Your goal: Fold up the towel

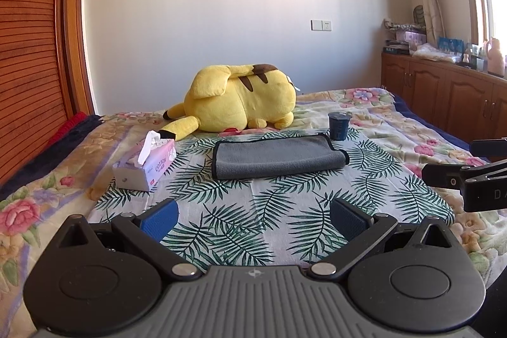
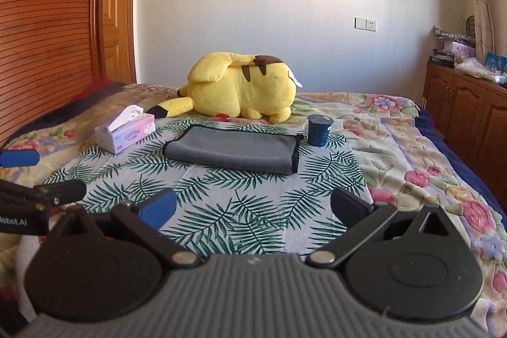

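Note:
A grey towel [image 1: 279,159] with a dark hem lies folded on the leaf-print cloth [image 1: 253,211] on the bed; it also shows in the right wrist view [image 2: 233,152]. My left gripper [image 1: 253,216] is open and empty, held well in front of the towel. My right gripper [image 2: 252,209] is open and empty too, also short of the towel. The right gripper's fingers [image 1: 443,175] show at the right edge of the left wrist view. The left gripper's fingers [image 2: 47,194] show at the left edge of the right wrist view.
A yellow plush toy [image 1: 240,98] lies behind the towel. A tissue box [image 1: 149,165] stands left of the towel and a dark blue cup [image 1: 339,125] at its far right corner. A wooden headboard [image 1: 28,53] is on the left, wooden cabinets [image 1: 443,97] on the right.

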Motion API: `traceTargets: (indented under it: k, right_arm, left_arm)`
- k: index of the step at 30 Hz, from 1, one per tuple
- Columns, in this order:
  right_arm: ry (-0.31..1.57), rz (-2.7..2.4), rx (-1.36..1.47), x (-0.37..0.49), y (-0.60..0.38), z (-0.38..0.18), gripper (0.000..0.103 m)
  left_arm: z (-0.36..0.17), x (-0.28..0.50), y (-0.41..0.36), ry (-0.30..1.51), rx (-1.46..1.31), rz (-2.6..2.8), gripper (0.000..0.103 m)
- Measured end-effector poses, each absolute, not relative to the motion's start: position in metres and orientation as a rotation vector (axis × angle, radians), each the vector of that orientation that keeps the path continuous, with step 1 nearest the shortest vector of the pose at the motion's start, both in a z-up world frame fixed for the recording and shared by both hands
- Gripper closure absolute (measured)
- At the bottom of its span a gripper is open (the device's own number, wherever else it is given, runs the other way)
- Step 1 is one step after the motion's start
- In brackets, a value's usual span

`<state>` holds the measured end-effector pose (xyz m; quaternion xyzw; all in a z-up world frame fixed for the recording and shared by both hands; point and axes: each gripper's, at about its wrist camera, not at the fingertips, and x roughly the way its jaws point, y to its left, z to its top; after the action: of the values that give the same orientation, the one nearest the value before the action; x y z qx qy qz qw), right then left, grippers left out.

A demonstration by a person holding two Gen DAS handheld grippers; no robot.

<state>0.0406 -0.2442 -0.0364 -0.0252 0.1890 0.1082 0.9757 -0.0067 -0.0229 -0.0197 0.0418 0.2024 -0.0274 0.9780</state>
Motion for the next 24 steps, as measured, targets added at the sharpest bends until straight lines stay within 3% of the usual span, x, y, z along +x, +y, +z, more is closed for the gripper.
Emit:
traceTargets:
  k: [24]
  right_arm:
    - [0.293,0.184,0.004,0.033,-0.255,-0.031,0.0]
  left_arm:
    - [-0.012,-0.012,-0.015,0.355,0.084,-0.028,0.016]
